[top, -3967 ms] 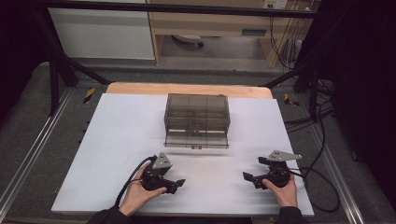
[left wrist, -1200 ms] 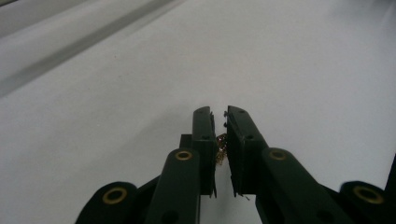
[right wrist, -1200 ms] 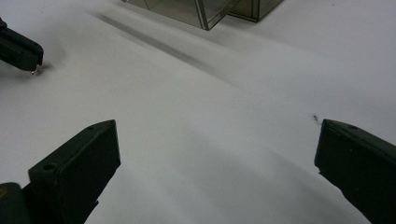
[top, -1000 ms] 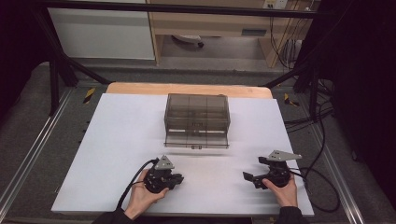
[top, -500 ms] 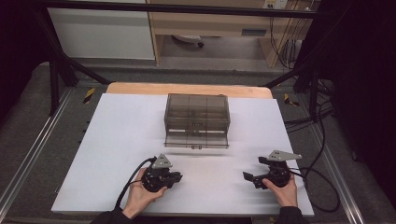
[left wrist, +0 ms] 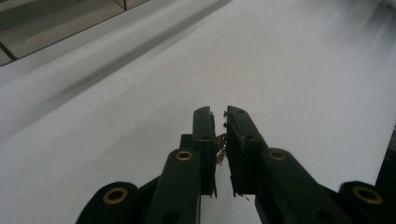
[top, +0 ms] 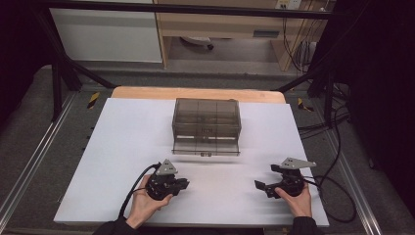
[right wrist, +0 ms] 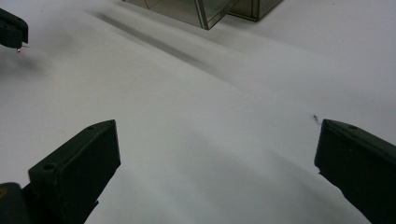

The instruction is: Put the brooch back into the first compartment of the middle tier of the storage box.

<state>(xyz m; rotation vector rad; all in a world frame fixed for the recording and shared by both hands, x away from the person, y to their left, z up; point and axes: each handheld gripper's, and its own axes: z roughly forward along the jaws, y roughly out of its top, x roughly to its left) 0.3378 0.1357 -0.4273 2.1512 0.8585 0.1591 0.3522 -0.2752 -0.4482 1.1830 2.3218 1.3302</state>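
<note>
A smoky clear plastic box (top: 206, 117) with compartments stands at the middle of the white table sheet (top: 122, 147), its front flap (top: 205, 148) folded down toward me. My left gripper (top: 184, 184) rests near the front edge, left of centre, pointing right. Its jaws are almost together (left wrist: 220, 116) on a small gold-coloured thing (left wrist: 220, 148) between them. My right gripper (top: 266, 179) lies at the front right, pointing left, with its jaws wide apart (right wrist: 217, 140) over bare sheet. The box's corner (right wrist: 210, 10) lies ahead of it, and the left gripper's tip (right wrist: 11, 30) sits at the far left.
A wooden table edge (top: 195, 92) runs behind the sheet. Cables (top: 337, 196) trail off the right side, and a black cable (top: 132, 193) loops from the left gripper. The box's flap (left wrist: 46, 28) lies up and left of the left jaws. Metal rails (top: 29, 166) flank the table.
Since four seconds ago the left gripper's jaws have drawn together. Over the last second both hands have stayed put.
</note>
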